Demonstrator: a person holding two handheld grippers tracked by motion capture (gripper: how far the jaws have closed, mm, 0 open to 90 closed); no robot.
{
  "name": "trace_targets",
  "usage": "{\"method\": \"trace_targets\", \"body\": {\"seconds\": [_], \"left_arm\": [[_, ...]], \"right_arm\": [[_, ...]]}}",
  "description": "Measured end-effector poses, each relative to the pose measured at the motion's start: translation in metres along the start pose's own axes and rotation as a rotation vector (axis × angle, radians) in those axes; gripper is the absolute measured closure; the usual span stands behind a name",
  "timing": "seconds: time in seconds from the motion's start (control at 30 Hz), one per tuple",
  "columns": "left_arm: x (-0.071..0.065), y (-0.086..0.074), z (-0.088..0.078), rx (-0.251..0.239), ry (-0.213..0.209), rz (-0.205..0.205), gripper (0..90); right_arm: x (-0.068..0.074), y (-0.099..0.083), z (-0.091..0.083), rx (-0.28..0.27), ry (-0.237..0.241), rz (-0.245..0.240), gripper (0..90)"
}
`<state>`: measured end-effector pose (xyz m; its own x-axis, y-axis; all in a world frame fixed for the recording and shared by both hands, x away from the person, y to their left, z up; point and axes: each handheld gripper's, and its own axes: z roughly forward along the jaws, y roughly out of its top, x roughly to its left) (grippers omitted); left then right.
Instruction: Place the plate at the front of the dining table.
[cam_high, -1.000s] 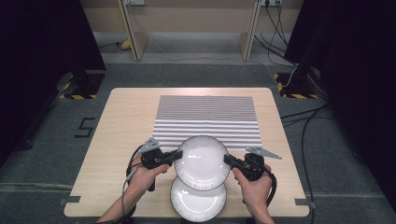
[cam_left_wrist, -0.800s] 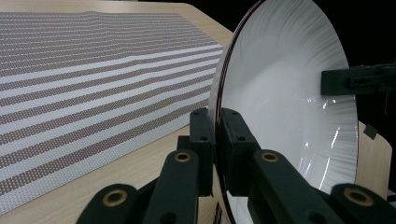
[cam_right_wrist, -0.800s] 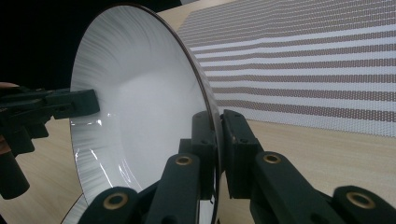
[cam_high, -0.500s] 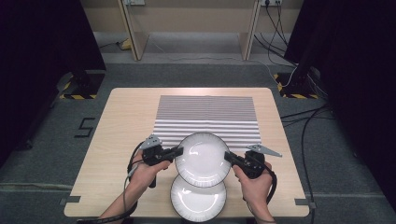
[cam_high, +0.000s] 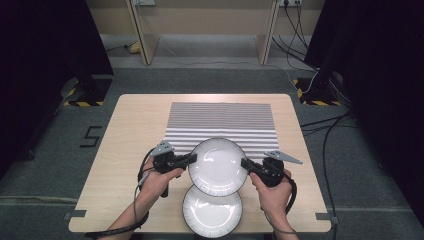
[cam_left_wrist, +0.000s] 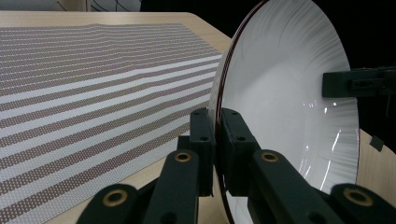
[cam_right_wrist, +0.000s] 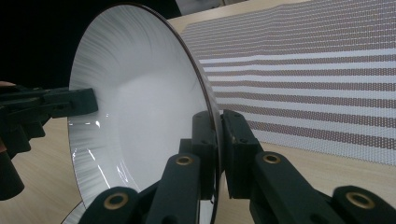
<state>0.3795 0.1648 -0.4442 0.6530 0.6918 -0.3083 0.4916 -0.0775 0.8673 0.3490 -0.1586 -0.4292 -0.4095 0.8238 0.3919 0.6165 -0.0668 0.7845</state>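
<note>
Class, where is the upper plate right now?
In the high view the upper plate sits near the table's front middle, gripped at its rim between the left gripper and right gripper, overlapping the striped mat and the lower plate.

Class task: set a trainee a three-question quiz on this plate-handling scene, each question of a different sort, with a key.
1. True or false: both tongs clamp the rim of the upper plate.
2. What lies beyond that plate? A) striped mat B) towel C) tray
3. Fill in: a second plate sits at the table's ____ edge in the high view.

Key: 1 true, left tongs and right tongs; 2 A; 3 near.
</note>
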Motion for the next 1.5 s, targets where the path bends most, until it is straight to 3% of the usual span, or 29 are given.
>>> {"method": "trace_targets", "body": {"seconds": [1.5], "left_arm": [[0.013,0.020,0.016,-0.019,0.024,0.014,84.1]], "right_arm": [[-0.008,0.022,0.015,-0.022,-0.025,-0.033,84.5]]}}
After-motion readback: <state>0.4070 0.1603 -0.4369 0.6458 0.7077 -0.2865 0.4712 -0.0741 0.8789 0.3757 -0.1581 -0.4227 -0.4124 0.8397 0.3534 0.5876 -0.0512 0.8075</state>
